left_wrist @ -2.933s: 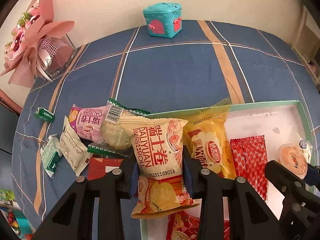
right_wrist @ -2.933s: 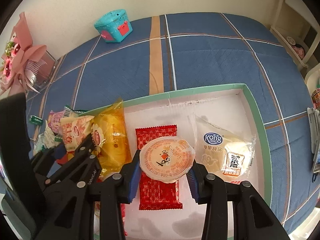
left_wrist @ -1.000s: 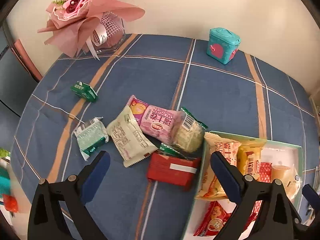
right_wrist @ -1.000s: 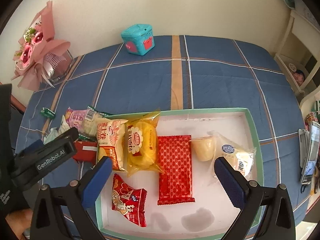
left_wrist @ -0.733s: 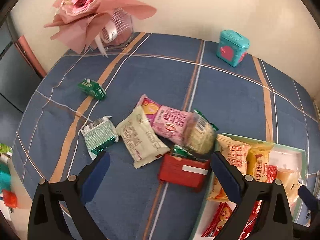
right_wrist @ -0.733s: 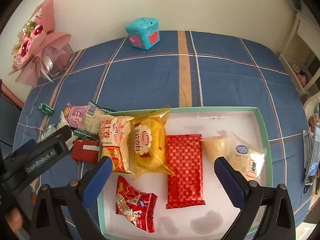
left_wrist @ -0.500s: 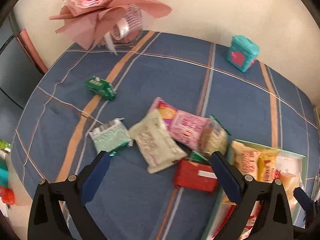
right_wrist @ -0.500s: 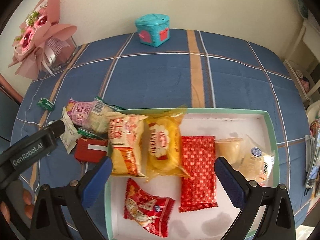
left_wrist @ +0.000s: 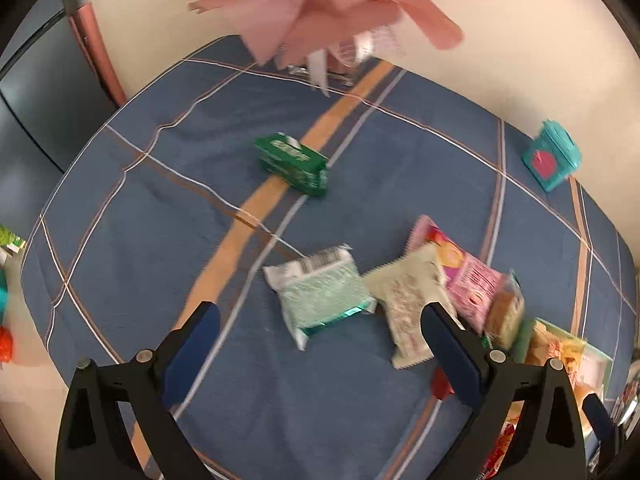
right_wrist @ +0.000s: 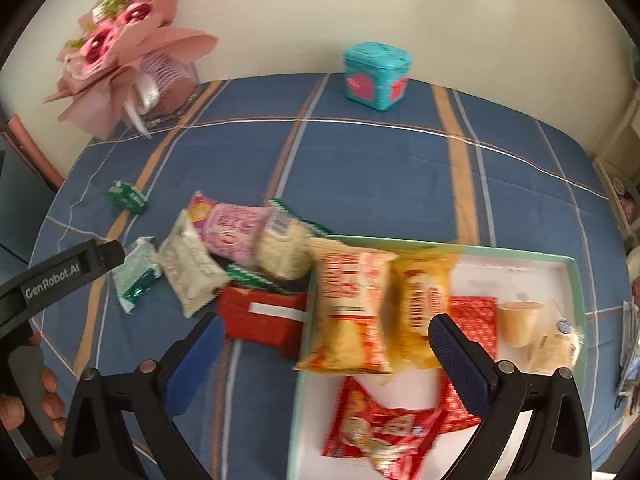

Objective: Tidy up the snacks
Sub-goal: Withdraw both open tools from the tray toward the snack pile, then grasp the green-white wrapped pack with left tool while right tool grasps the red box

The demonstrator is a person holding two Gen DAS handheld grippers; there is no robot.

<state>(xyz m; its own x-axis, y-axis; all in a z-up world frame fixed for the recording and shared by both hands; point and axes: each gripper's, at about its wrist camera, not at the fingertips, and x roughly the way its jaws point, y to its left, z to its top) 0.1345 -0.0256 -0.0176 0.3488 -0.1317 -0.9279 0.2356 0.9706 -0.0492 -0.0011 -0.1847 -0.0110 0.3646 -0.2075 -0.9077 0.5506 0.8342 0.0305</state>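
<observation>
A cream wall backs a desk spread with a blue cloth crossed by orange and white stripes; a pink paper bouquet stands at its far left and a small teal box sits at the far edge against the wall.

The left gripper hangs above the cloth with its blue-padded fingers spread wide and nothing between them. Just beyond them lies a pale mint packet, its long axis running from far-left to near-right, barcode end away. Touching its right side is a cream packet, angled the same way, and on that leans a pink packet, pointing far-left. Well beyond, alone on an orange stripe, a dark green packet lies slantwise.

The right gripper is likewise wide open and empty, poised over the left edge of a white tray with a mint-green rim. Below its left finger a red box lies on the cloth beside the tray. Inside the tray, an orange-and-white bag and a yellow bag lie side by side, long axes running near to far; a red patterned sachet, a jelly cup and a clear-wrapped bun follow to the right. A red bag lies near the front, crosswise.

A hand grips the left tool's handle at the near left.
</observation>
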